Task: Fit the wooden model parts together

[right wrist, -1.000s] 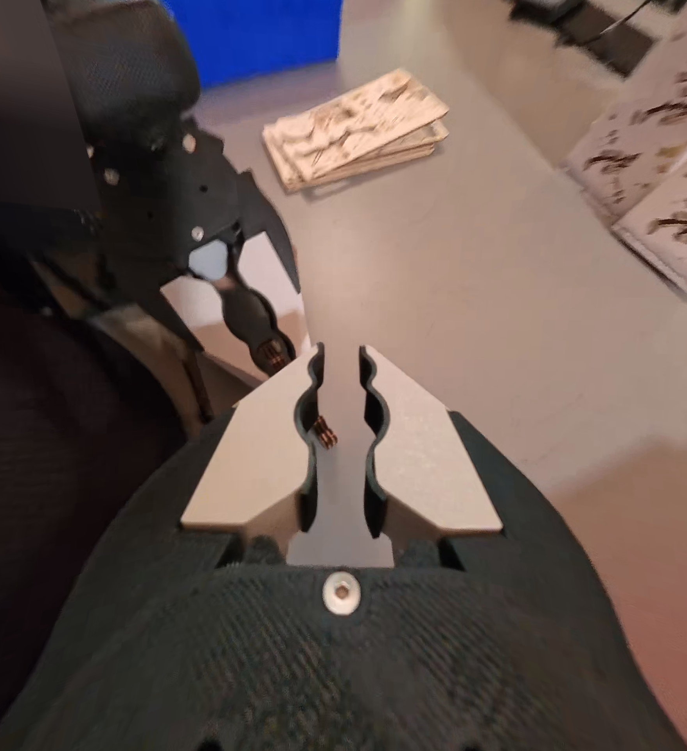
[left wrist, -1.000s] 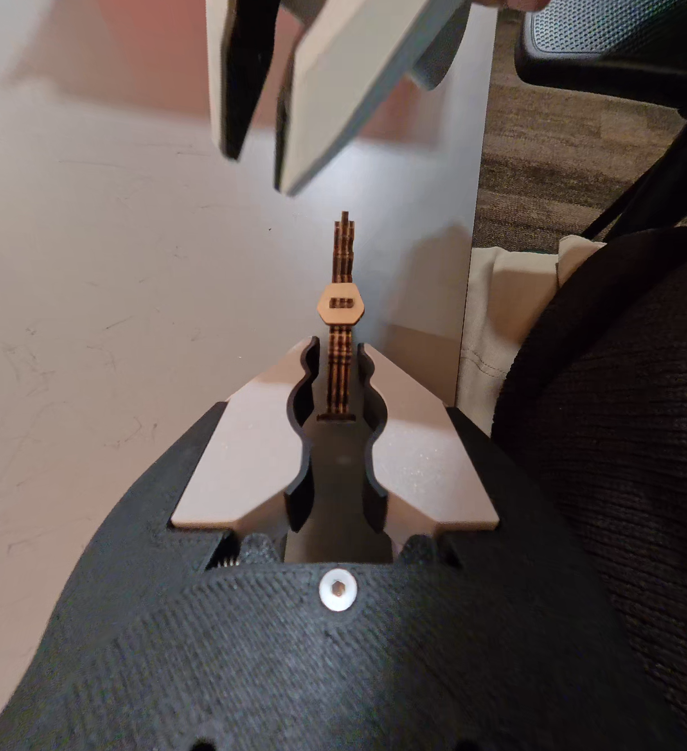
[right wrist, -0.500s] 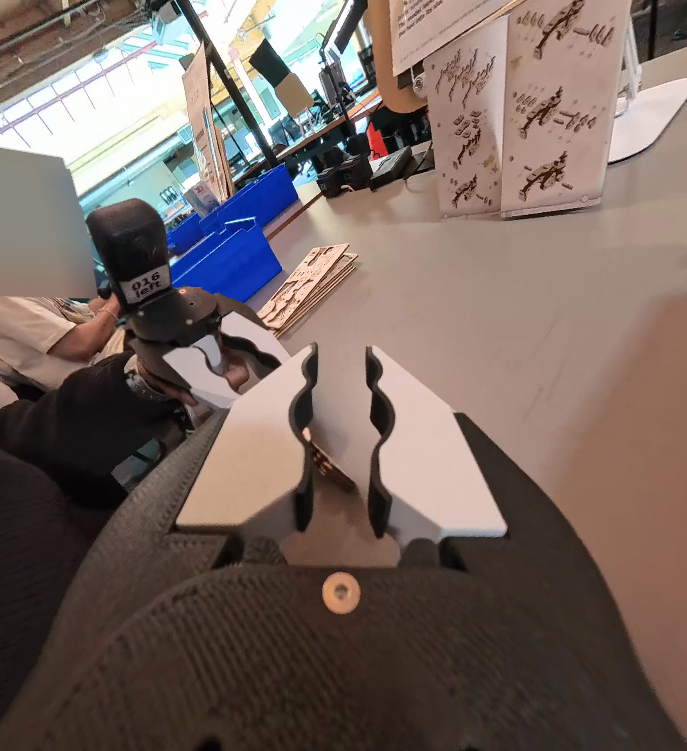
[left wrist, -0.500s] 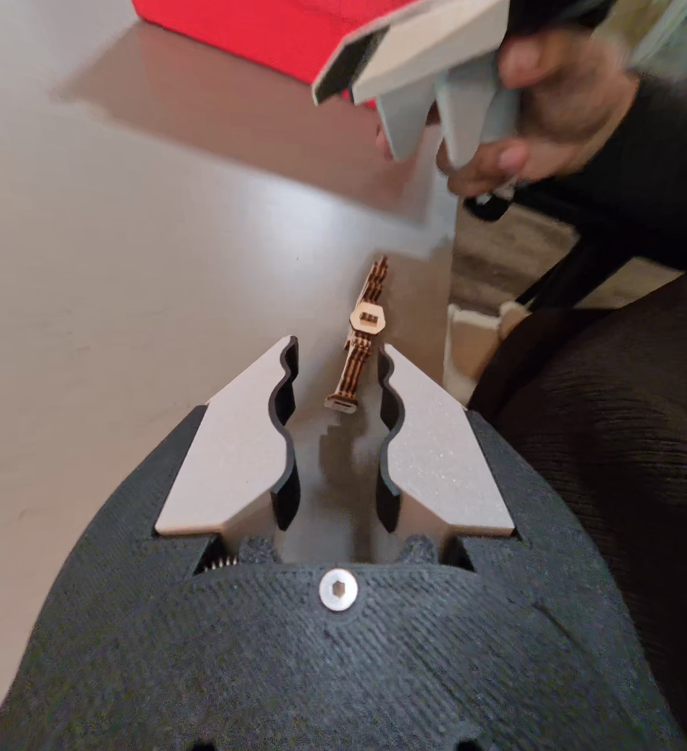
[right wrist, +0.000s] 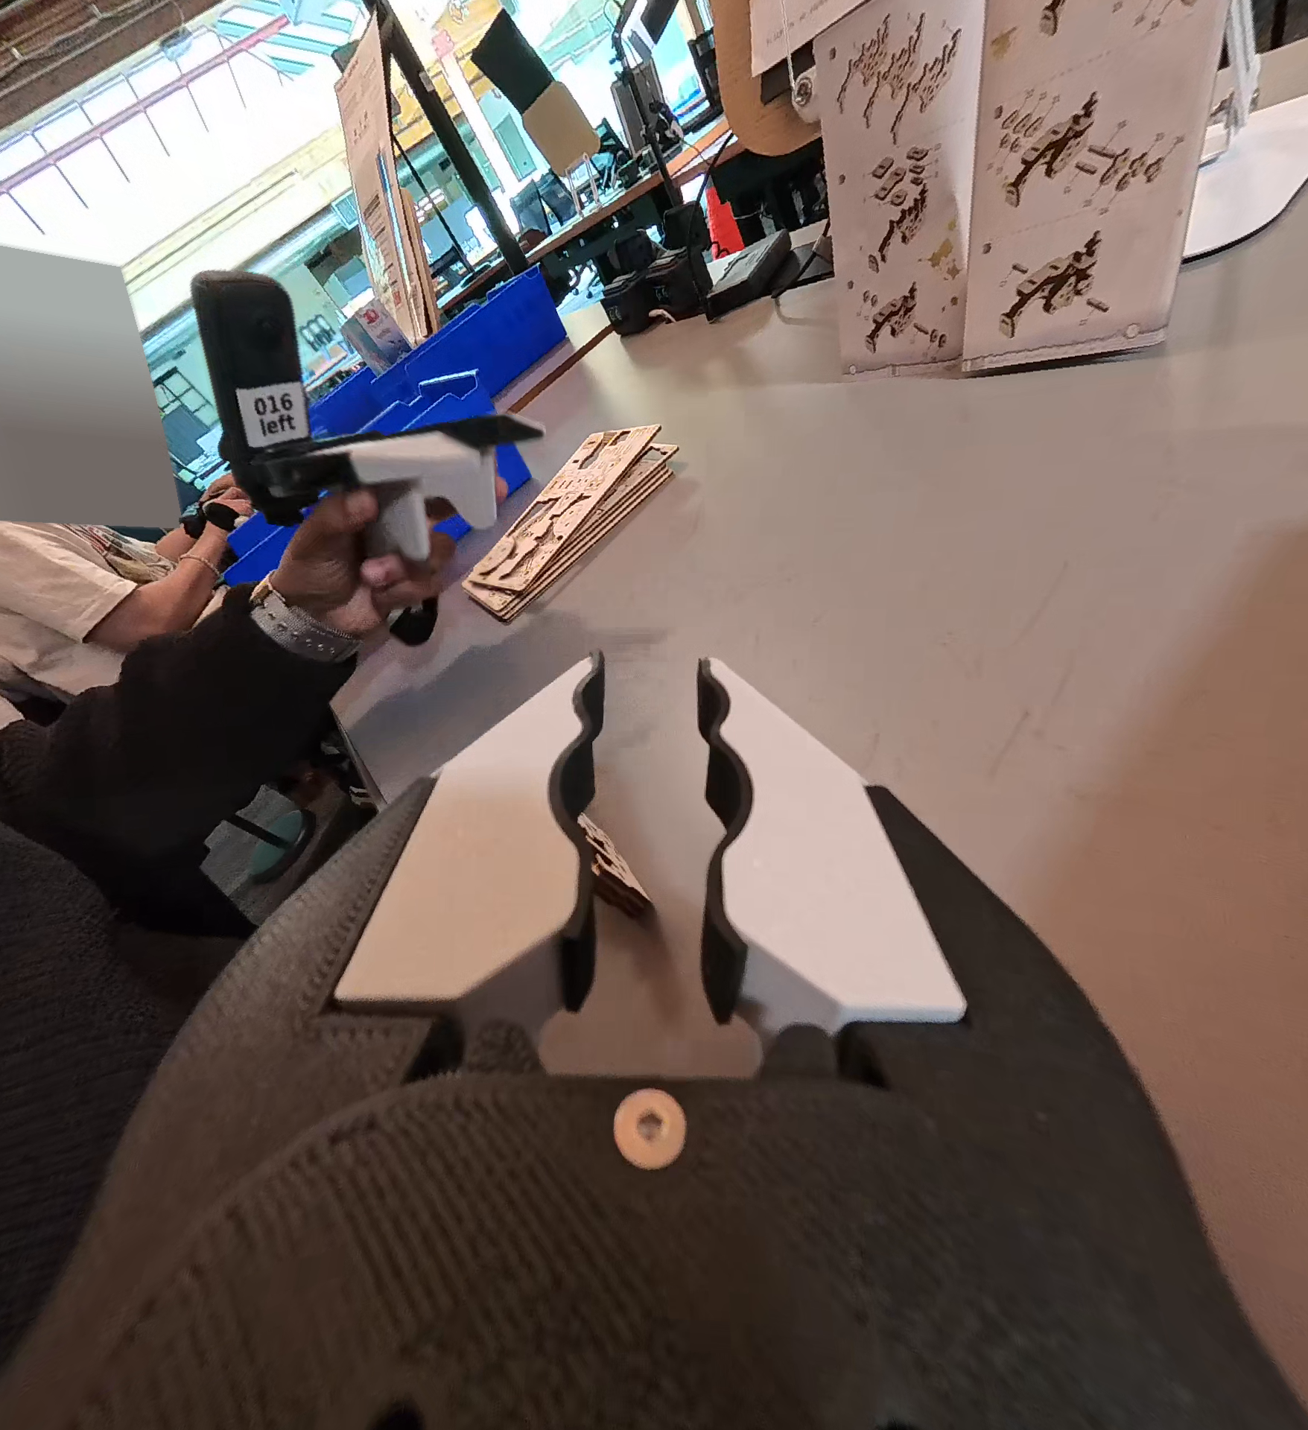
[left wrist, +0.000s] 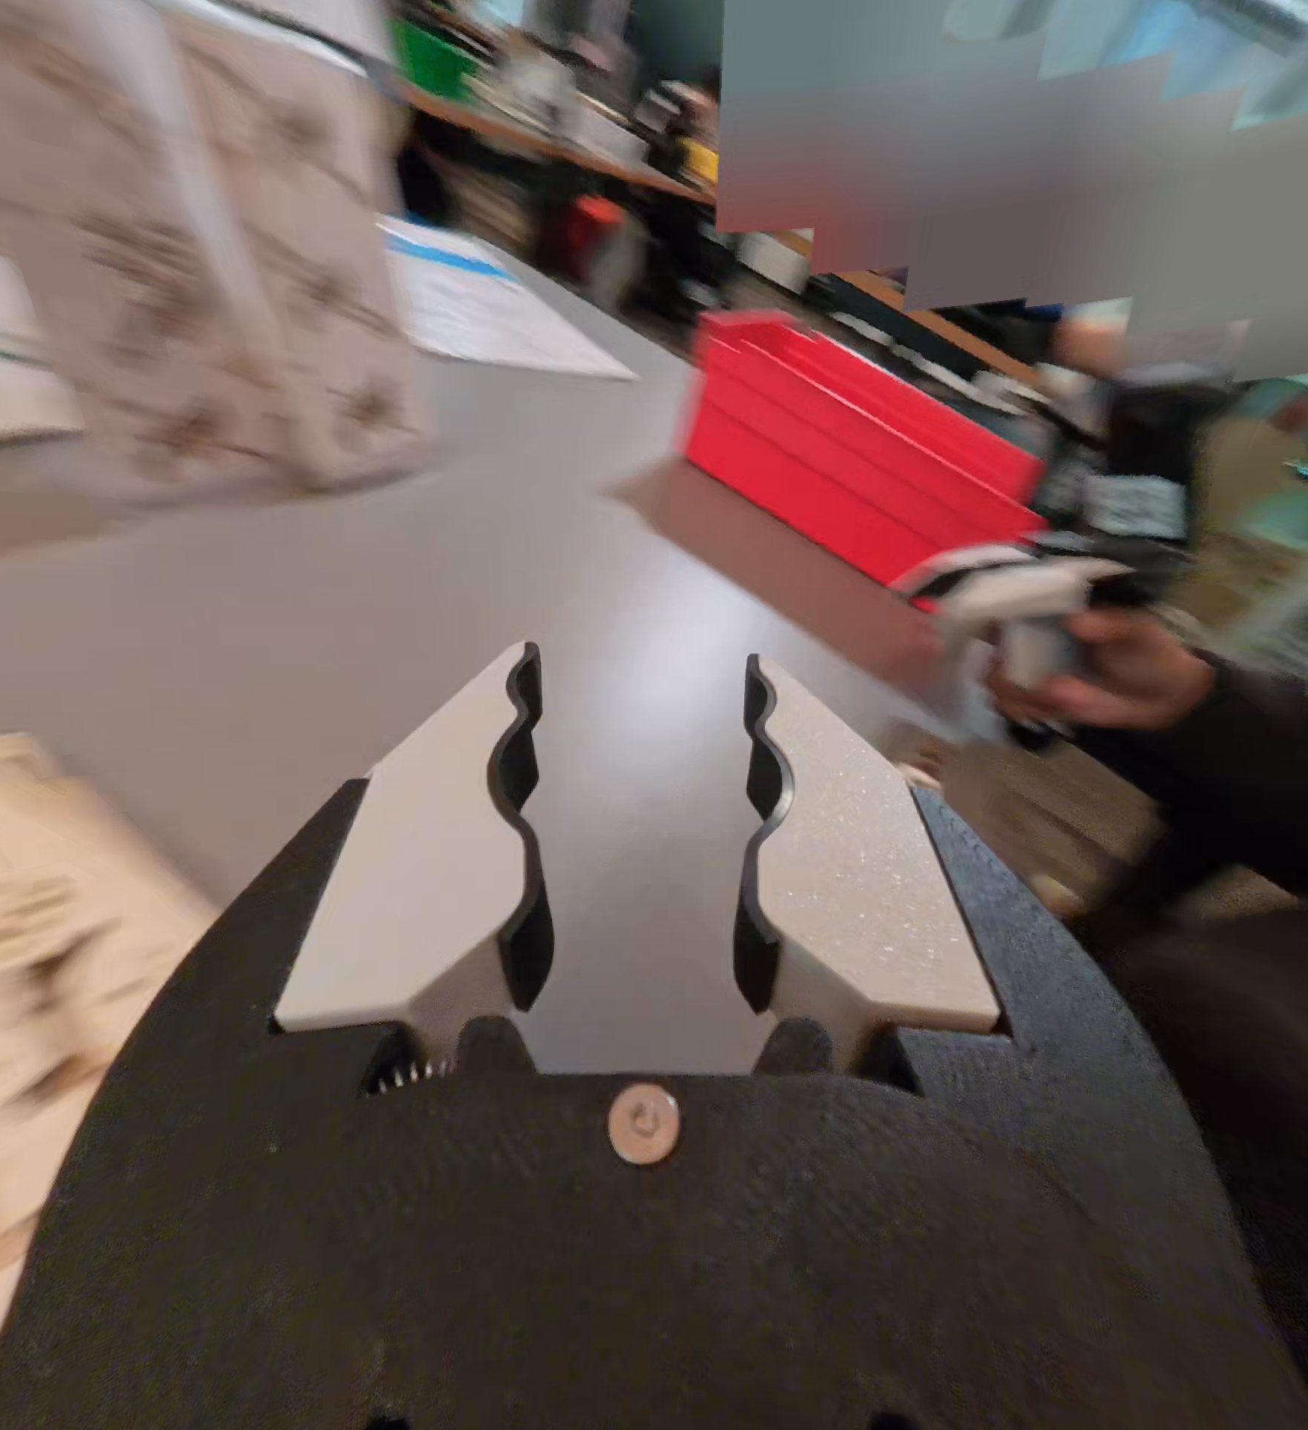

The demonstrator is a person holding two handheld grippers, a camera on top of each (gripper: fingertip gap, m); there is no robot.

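Hovering above the grey bench, the left tool is gaping wide with nothing between its two fingers. The right tool is also standing released, its jaws parted a little less. One small wooden model part is showing in the gap between the right tool's fingers, close against the left-hand finger; whether it is touching that finger or lying on the bench beneath, I cannot tell. One stack of wooden part sheets is lying farther along the bench, well apart from the part. Two instruction sheets are standing upright at the far side. One red bin is sitting on the bench in the left wrist view, and blue bins are lining the far left edge.
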